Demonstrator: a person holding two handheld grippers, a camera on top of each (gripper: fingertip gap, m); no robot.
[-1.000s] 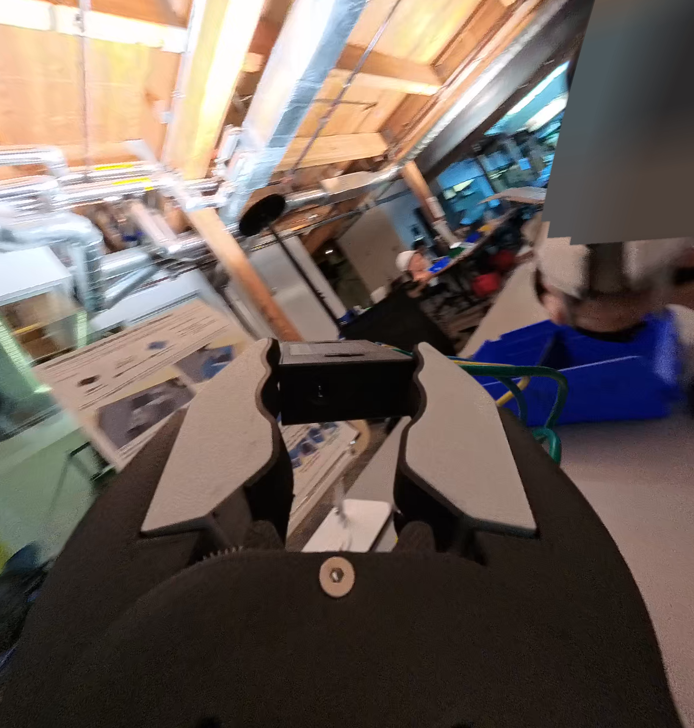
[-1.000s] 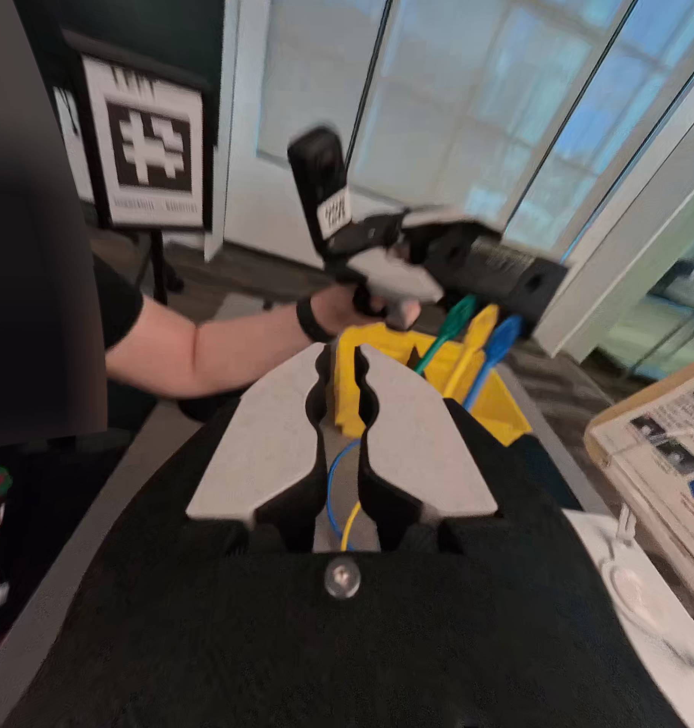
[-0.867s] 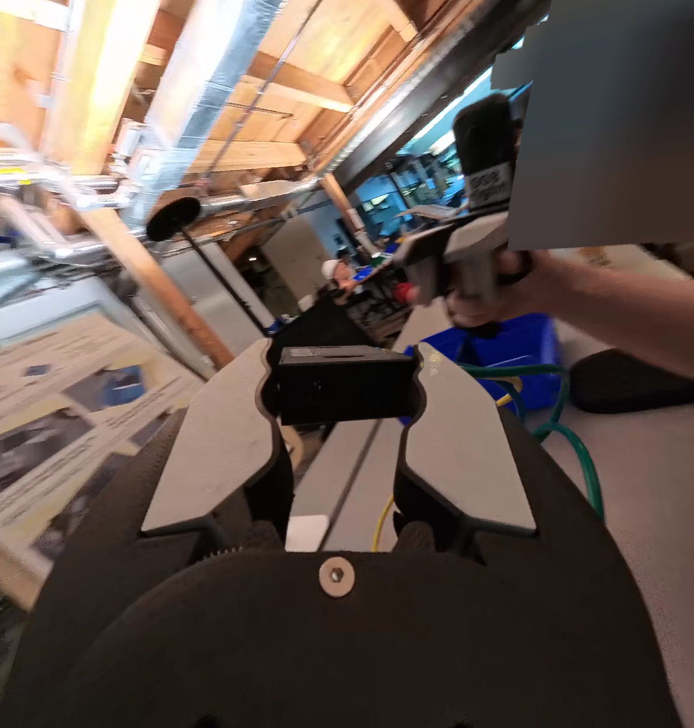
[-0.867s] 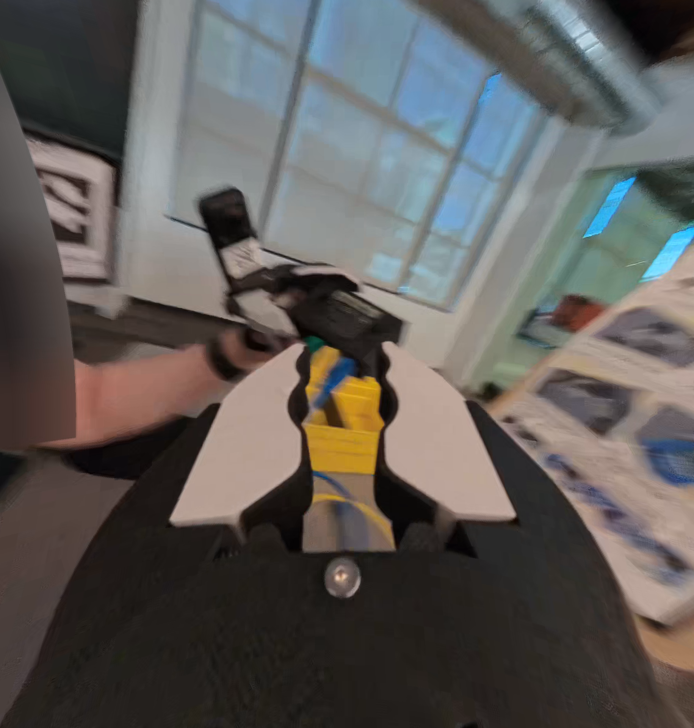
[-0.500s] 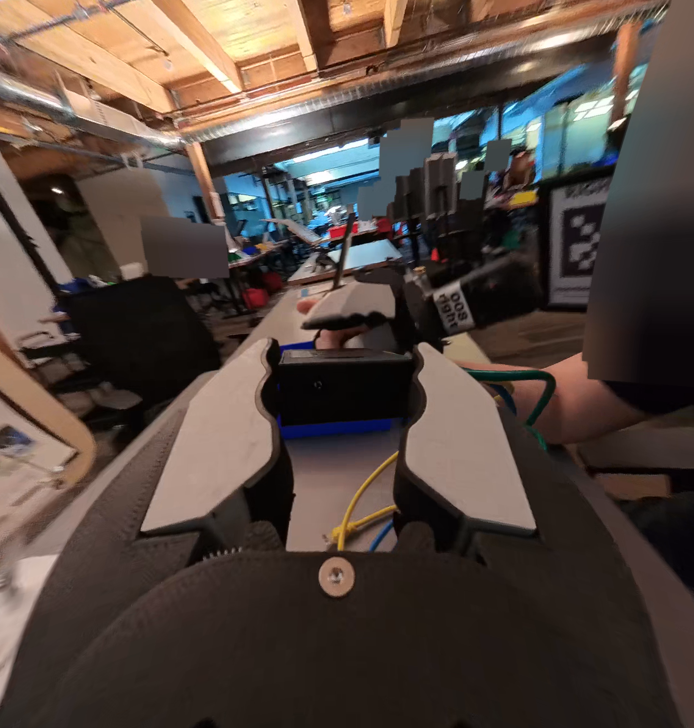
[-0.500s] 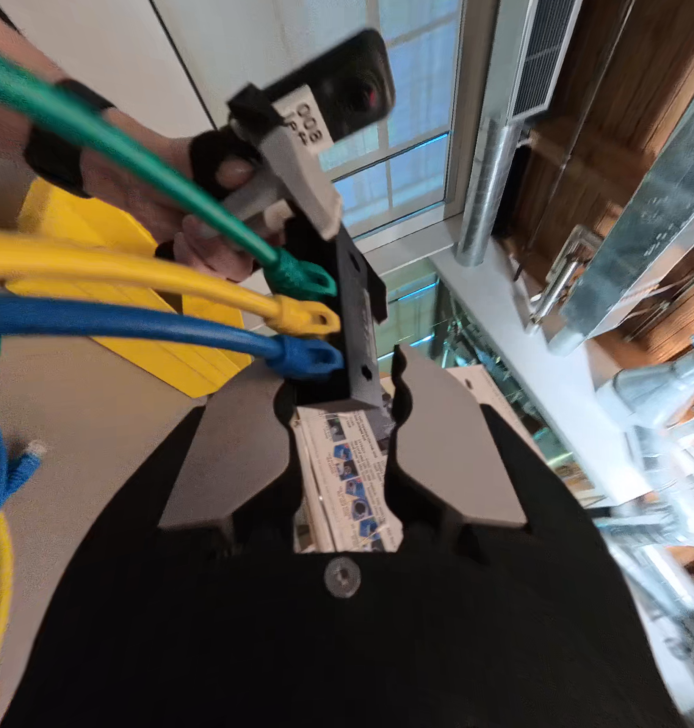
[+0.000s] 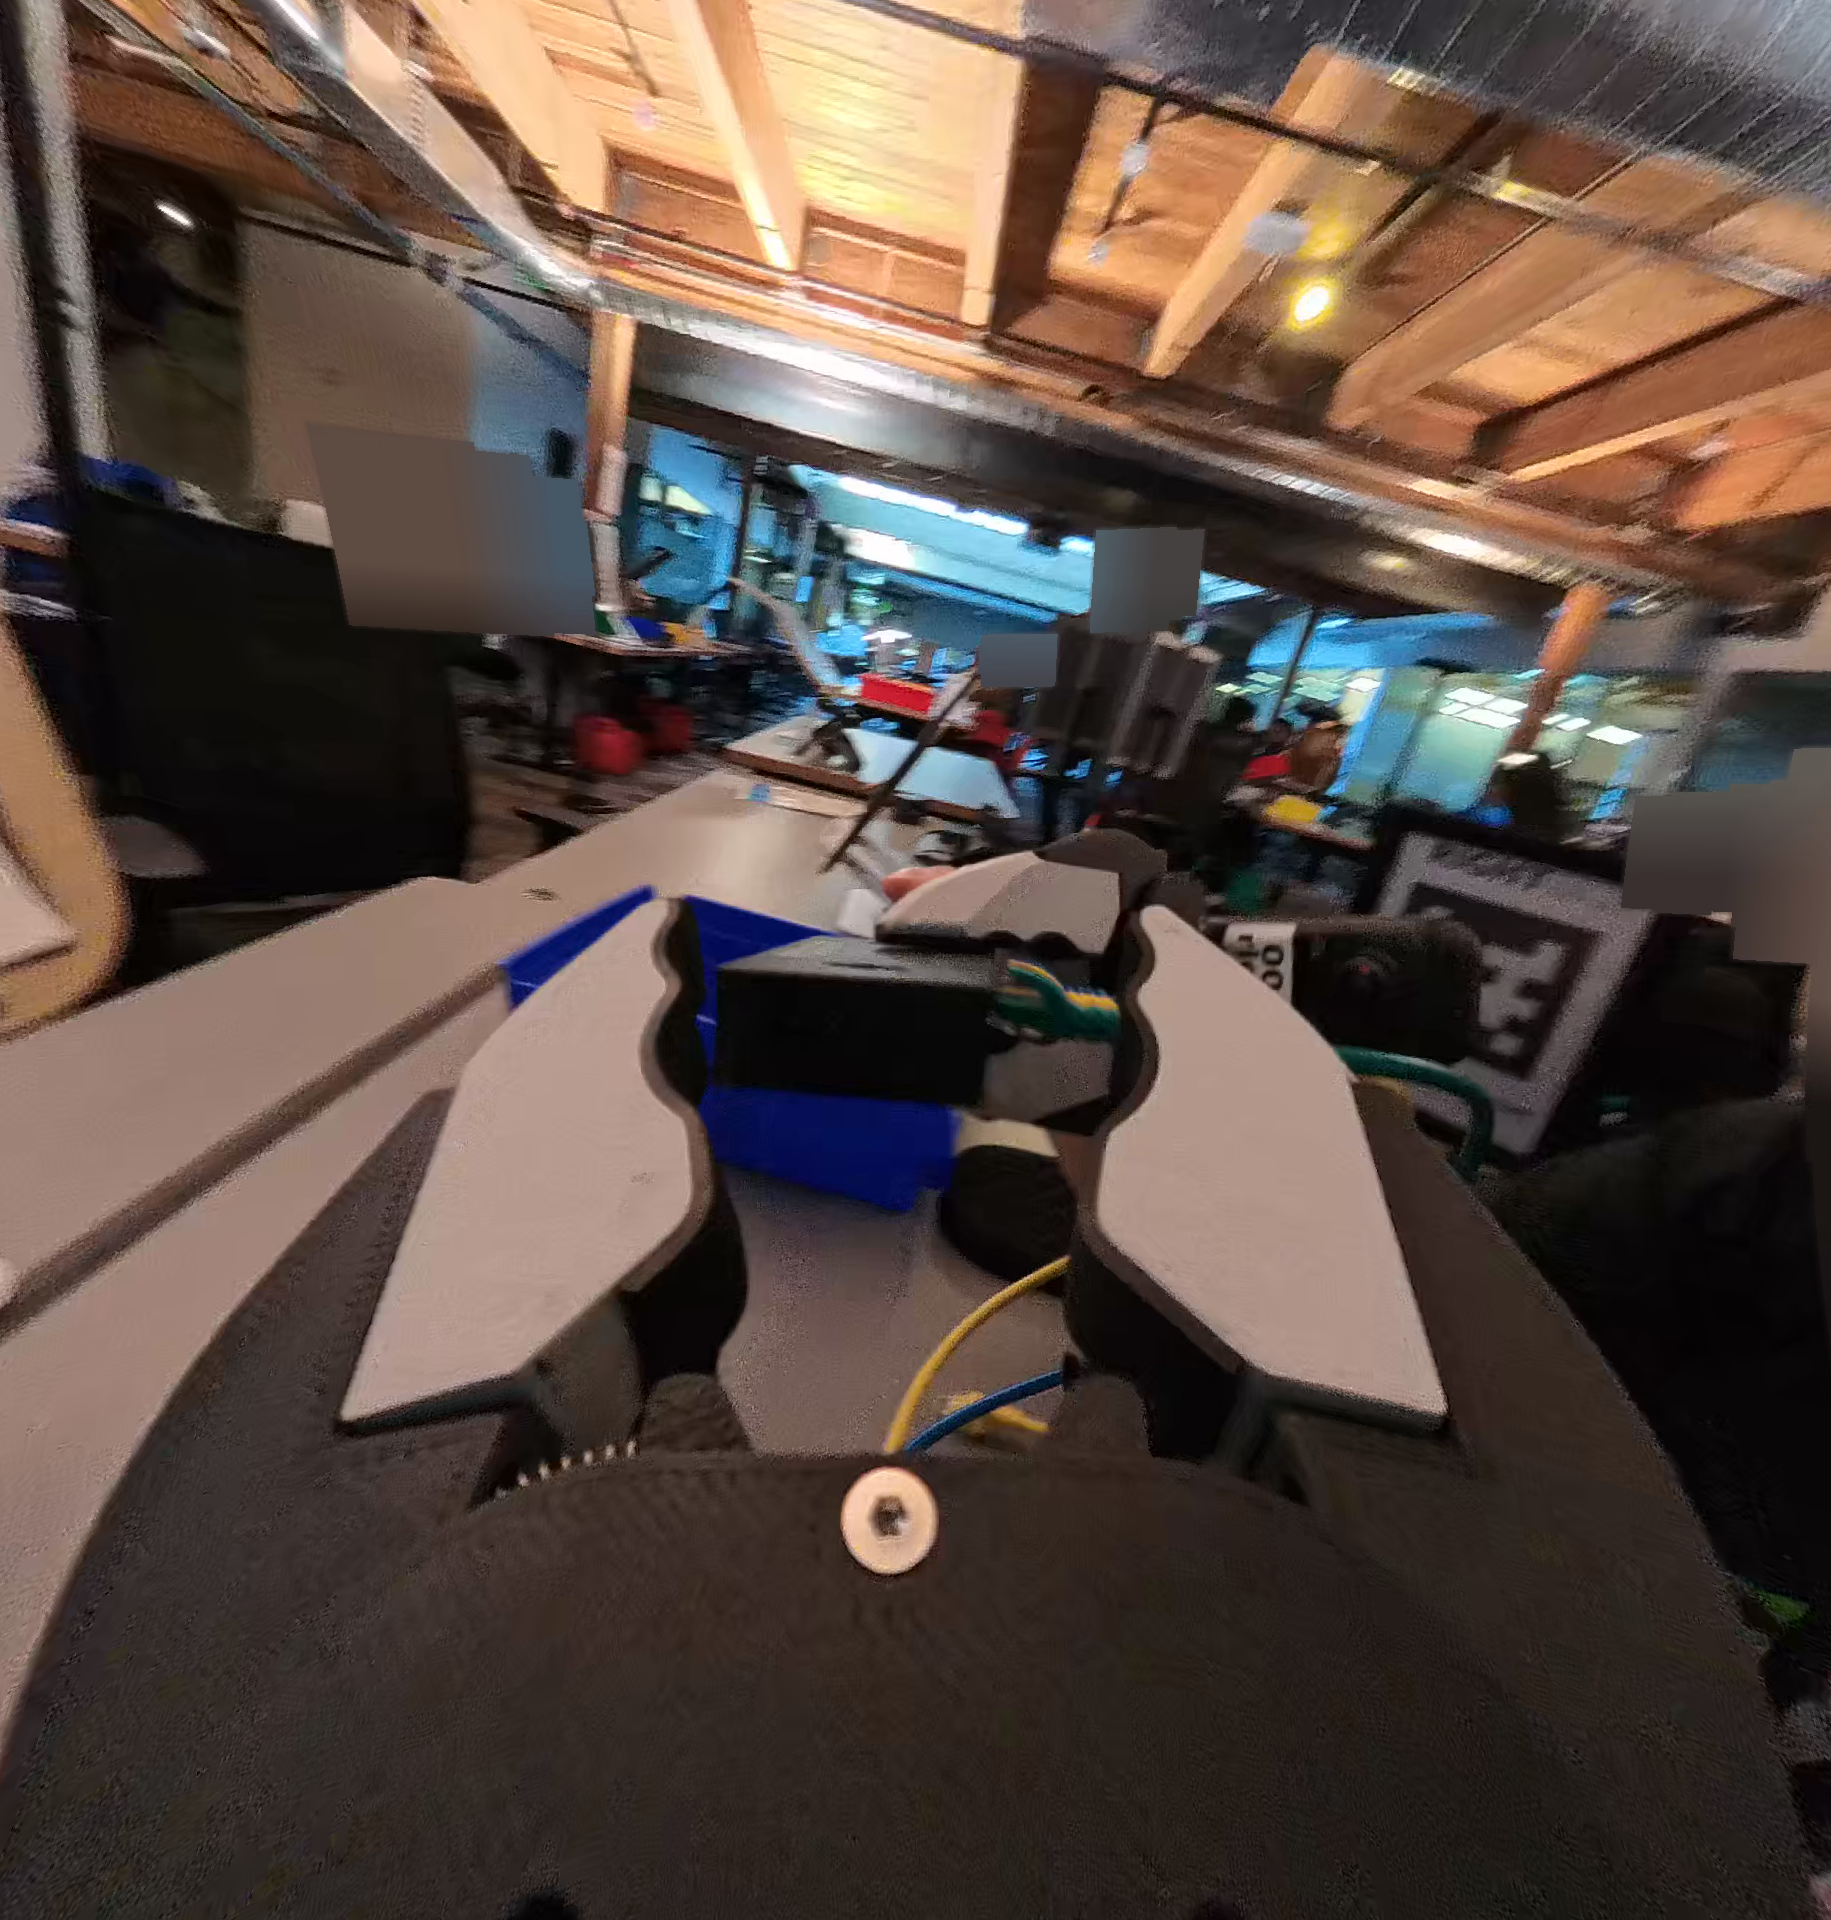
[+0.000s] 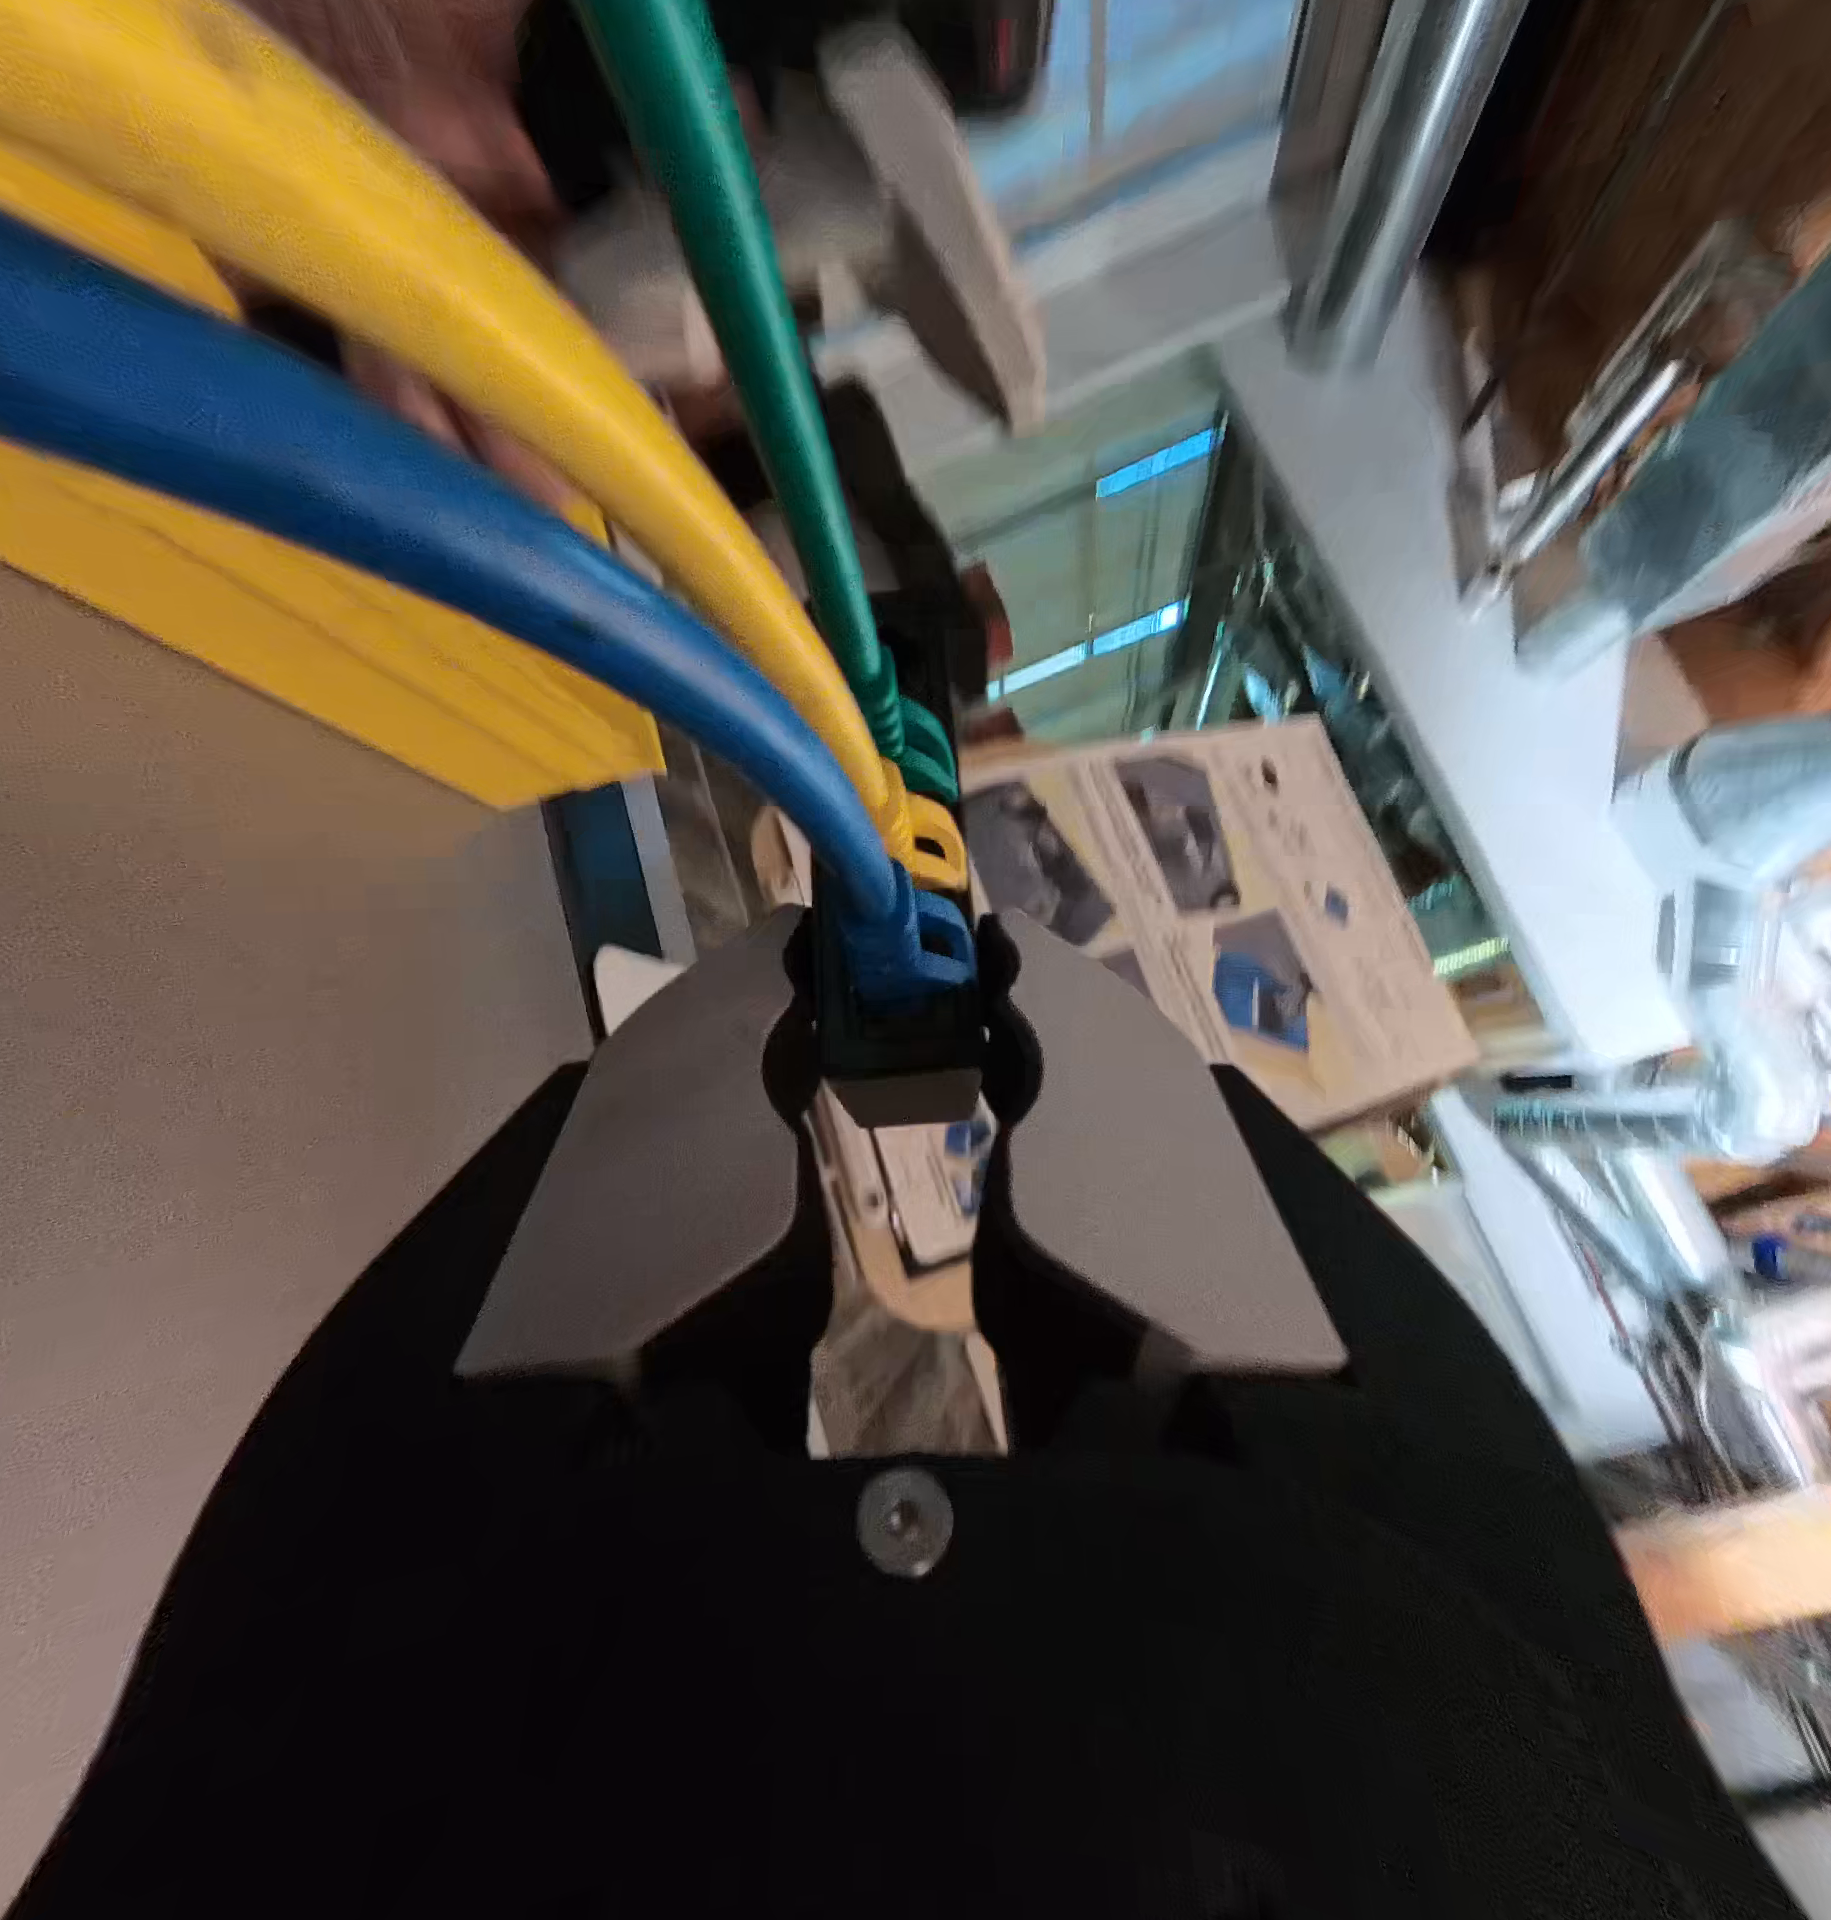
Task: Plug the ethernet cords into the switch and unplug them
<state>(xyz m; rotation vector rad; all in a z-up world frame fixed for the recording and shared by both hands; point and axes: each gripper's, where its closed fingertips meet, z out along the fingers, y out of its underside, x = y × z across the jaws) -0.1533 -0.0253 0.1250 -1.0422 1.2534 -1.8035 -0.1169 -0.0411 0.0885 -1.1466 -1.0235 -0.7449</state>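
In the left wrist view the left gripper [image 7: 906,1013] gapes wide around the black switch [image 7: 854,1029], seemingly not touching, while in the right wrist view the right gripper [image 8: 895,1013] pinches the switch's end by the blue cord [image 8: 371,488], so a twist could yank plugs loose.

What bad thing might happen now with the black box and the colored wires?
1. The right gripper pinches only one end of the switch, and the left gripper is open around it. The box might twist or slip out.
2. The green cord, yellow cord and blue cord are all plugged in. Their pull might tip the box.
3. The fingers sit right beside the blue plug, so they might squash it.
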